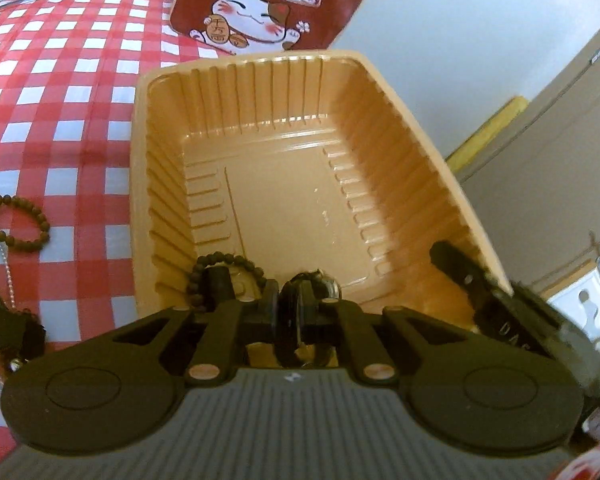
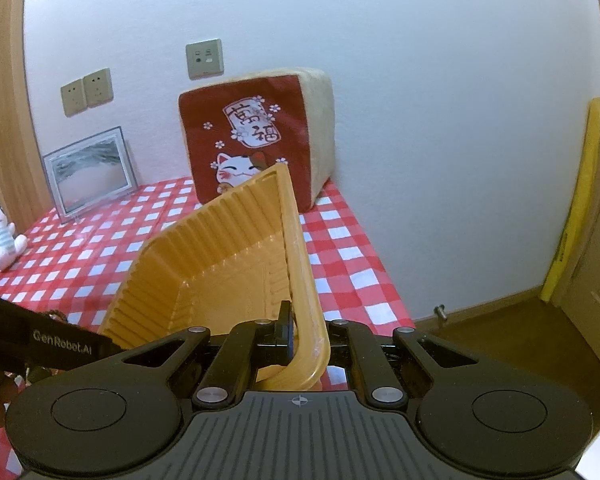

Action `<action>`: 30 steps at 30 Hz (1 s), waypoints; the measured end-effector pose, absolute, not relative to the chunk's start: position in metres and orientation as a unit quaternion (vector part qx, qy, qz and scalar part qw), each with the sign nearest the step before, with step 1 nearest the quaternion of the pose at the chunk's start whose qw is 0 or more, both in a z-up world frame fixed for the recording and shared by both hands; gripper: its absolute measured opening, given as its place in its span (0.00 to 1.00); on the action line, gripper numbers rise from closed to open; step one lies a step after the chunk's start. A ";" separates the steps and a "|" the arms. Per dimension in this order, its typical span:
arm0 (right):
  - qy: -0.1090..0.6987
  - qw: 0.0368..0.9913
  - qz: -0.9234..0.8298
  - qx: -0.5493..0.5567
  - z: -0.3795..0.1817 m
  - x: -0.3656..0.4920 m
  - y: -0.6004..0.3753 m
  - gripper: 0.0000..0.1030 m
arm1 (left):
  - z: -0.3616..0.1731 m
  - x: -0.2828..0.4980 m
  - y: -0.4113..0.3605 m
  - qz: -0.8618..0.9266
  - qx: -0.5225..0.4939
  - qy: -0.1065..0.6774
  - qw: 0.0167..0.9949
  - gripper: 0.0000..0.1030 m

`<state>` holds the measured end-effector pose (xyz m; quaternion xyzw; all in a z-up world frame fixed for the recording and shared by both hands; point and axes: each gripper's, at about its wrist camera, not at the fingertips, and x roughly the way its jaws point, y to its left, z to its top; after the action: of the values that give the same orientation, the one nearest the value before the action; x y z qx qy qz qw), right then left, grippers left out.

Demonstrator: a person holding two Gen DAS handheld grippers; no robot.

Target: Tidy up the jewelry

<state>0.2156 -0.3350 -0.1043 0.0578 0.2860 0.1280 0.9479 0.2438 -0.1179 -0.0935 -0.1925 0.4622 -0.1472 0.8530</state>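
Your left gripper (image 1: 288,308) has its jaws nearly together on a dark bead bracelet (image 1: 224,264), low in the centre of the left view, just over the near wall of the tan tray (image 1: 260,64); the pinch itself is hard to make out behind the fingers; the tray floor shows bare. Your right gripper (image 2: 300,332) clamps the tray's near rim, its right finger hidden behind the plastic, holding the tray (image 2: 296,240) tilted above the checked cloth (image 2: 352,252). At the left edge of the left view lie more beads (image 1: 28,220) and a thin chain (image 1: 8,276), partly cut off; a cat cushion (image 2: 260,140) stands behind; a picture frame (image 2: 88,168) leans at the wall.
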 end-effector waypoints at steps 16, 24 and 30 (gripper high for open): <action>0.290 0.947 0.127 0.056 -0.106 0.215 -0.337 0.06 | -0.077 0.165 -0.018 -0.040 -0.127 0.431 0.892 0.18; 0.294 0.946 0.123 0.054 -0.109 0.216 -0.338 0.06 | -0.090 0.151 0.055 0.048 -0.091 0.433 0.896 0.18; 0.294 0.947 0.120 0.053 -0.108 0.216 -0.337 0.07 | -0.099 0.170 0.061 0.024 -0.047 0.431 0.901 0.18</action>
<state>0.2155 -0.3371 -0.1084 0.0525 0.2939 0.1202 0.9468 0.1698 0.0607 -0.0992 -0.0475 0.4313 0.0242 0.9007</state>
